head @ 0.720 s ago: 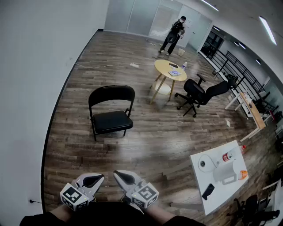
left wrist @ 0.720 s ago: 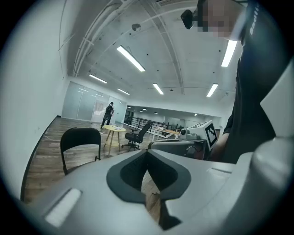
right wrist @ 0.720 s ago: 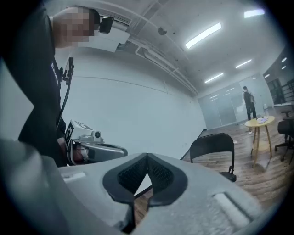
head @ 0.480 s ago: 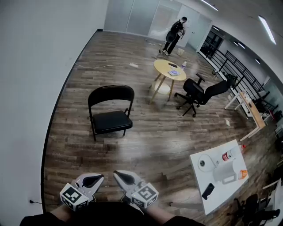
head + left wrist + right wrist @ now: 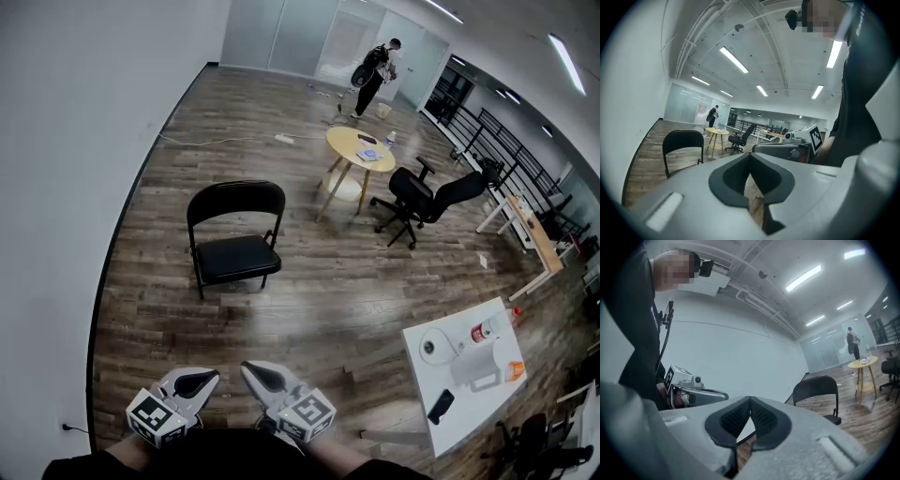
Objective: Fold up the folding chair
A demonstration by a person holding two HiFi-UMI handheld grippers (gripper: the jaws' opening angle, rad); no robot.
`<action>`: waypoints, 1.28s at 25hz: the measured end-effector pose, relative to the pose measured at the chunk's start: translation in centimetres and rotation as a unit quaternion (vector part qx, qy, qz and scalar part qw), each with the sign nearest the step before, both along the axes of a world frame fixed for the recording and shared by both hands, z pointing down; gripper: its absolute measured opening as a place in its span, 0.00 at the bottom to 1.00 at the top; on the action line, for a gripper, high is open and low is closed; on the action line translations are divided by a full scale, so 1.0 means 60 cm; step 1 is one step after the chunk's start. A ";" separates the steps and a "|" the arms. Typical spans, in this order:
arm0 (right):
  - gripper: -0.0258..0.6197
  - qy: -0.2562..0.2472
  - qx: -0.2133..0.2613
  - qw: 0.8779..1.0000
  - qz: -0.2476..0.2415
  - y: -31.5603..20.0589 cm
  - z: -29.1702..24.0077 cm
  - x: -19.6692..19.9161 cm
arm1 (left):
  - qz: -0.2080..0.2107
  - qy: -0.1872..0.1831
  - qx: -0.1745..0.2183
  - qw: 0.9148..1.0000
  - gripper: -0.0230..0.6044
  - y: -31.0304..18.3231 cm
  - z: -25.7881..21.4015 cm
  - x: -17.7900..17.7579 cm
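A black folding chair (image 5: 234, 234) stands unfolded on the wood floor, well ahead of me near the white wall. It also shows in the left gripper view as the chair (image 5: 683, 150) and in the right gripper view as the chair (image 5: 816, 393). Both grippers are held low in front of my body, far from the chair. My left gripper (image 5: 208, 377) is shut with nothing in it; its tip (image 5: 750, 154) has the pads together. My right gripper (image 5: 247, 369) is shut and empty too, pads meeting at the tip (image 5: 750, 400).
A round yellow table (image 5: 360, 148) and a black office chair (image 5: 424, 199) stand beyond the folding chair. A white table (image 5: 464, 370) with a paper roll, bottle and dark object is at the right. A person (image 5: 373, 73) walks at the far end. A cable (image 5: 225, 141) lies on the floor.
The person at the far end has stepped slightly further away. The grippers and the chair have stayed where they were.
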State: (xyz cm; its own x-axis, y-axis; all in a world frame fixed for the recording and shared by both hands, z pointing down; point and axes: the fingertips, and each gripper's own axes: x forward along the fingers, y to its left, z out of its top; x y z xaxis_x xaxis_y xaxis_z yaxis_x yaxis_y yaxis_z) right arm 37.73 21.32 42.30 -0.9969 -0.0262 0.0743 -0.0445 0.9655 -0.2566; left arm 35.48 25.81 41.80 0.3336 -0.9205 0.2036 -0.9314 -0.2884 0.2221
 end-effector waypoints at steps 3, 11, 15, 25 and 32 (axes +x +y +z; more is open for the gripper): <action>0.04 0.004 0.005 1.000 0.002 -0.003 -0.002 -0.002 | -0.005 0.005 -0.001 1.000 0.04 -0.001 0.003 -0.004; 0.04 -0.001 0.008 1.000 -0.003 -0.013 -0.008 0.004 | -0.011 0.000 0.004 1.000 0.04 -0.010 -0.004 0.000; 0.04 -0.002 0.011 1.000 -0.004 -0.022 -0.012 0.003 | -0.012 -0.004 0.004 1.000 0.04 -0.016 -0.005 0.001; 0.04 -0.001 0.008 1.000 -0.014 -0.051 -0.003 0.014 | -0.022 -0.009 0.000 1.000 0.04 -0.049 0.003 0.011; 0.04 -0.002 0.010 1.000 -0.024 -0.080 -0.002 0.021 | -0.036 -0.014 -0.004 0.999 0.04 -0.078 0.004 0.015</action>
State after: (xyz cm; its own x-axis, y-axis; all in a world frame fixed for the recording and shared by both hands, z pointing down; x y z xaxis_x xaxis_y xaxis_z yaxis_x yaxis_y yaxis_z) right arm 38.97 16.54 42.20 -0.9973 0.0206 0.0705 0.0034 0.9716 -0.2365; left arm 36.39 21.11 42.04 0.2602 -0.9402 0.2197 -0.9556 -0.2182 0.1980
